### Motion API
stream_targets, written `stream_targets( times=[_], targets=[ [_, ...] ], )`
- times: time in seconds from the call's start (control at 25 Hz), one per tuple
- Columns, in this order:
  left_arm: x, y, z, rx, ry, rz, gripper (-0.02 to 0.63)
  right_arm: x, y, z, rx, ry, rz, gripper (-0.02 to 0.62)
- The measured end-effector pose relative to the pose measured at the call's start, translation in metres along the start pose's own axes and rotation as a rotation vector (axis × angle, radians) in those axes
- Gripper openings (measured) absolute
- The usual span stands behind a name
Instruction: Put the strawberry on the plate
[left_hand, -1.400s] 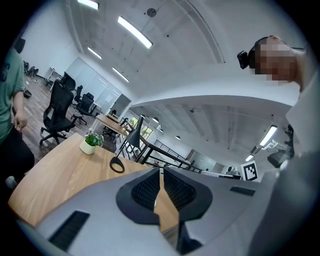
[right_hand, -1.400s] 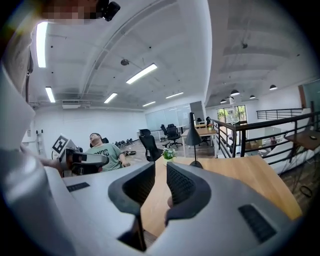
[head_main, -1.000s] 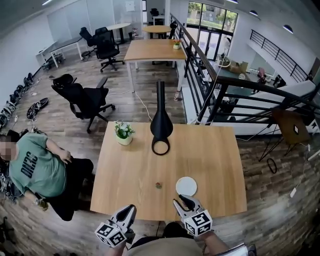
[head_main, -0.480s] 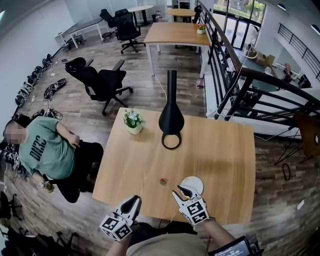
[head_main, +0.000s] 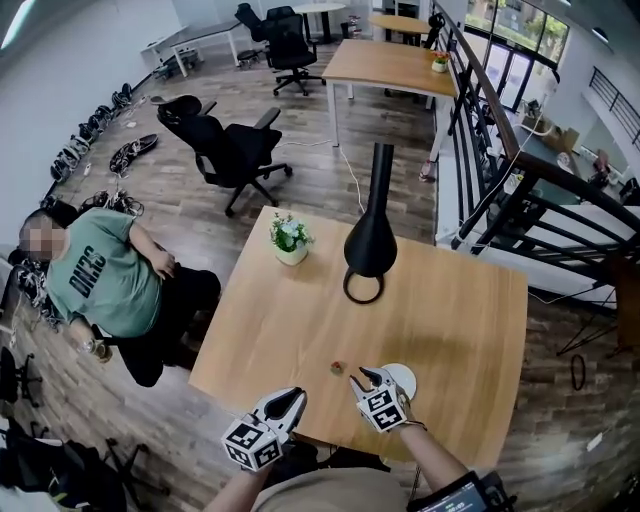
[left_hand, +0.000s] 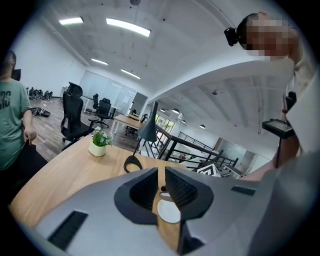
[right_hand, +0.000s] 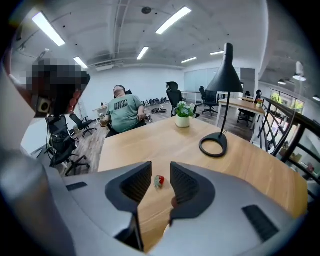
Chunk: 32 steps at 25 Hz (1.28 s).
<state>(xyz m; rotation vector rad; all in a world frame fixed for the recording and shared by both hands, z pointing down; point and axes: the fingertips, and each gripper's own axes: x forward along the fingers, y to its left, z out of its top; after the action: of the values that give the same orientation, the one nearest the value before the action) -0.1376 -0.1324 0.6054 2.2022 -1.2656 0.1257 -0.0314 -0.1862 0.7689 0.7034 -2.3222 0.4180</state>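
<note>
A small red strawberry (head_main: 338, 367) lies on the wooden table (head_main: 450, 320) near its front edge. Just to its right rests a round white plate (head_main: 404, 380). My right gripper (head_main: 366, 375) hovers by the plate's left rim, pointing at the berry. In the right gripper view the strawberry (right_hand: 159, 181) sits a little beyond the gripper (right_hand: 161, 167), whose jaws are apart and empty. My left gripper (head_main: 293, 398) hangs at the table's front edge, holding nothing. The left gripper (left_hand: 161, 172) has its jaws a narrow slit apart, with the plate (left_hand: 169, 211) showing below them.
A black lamp (head_main: 371, 240) with a ring base and a small potted plant (head_main: 291, 238) stand at the table's far side. A person in a green shirt (head_main: 100, 280) sits left of the table. Office chairs (head_main: 235, 150) and a railing (head_main: 490, 130) lie beyond.
My right gripper has moved from in front of the plate to its left rim, closer to the strawberry. The head view has swung. The left gripper stays at the front edge.
</note>
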Motion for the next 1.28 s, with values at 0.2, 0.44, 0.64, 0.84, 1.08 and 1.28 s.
stream_targets(
  times=[0.2,0.44,0.64,0.84,1.08,1.28],
  targets=[
    [0.007,0.006,-0.003,-0.005,0.030,-0.003,0.028,0.047,0.007,-0.020,-0.022,0.097,0.046,0.149],
    [0.005,0.008,-0.011,-0.011,0.064,-0.008,0.028,0.101,0.017,-0.043,-0.087,0.179,0.062,0.147],
    [0.005,0.017,-0.009,-0.007,0.077,-0.004,0.028,0.135,0.018,-0.060,-0.124,0.250,0.082,0.147],
    [0.010,0.026,-0.006,-0.012,0.092,0.008,0.028,0.153,0.014,-0.075,-0.125,0.302,0.092,0.147],
    [0.008,0.036,-0.004,-0.025,0.100,0.022,0.028,0.165,0.014,-0.085,-0.100,0.333,0.094,0.147],
    [0.002,0.047,-0.005,-0.033,0.102,0.037,0.028,0.173,0.013,-0.081,-0.080,0.319,0.085,0.147]
  ],
)
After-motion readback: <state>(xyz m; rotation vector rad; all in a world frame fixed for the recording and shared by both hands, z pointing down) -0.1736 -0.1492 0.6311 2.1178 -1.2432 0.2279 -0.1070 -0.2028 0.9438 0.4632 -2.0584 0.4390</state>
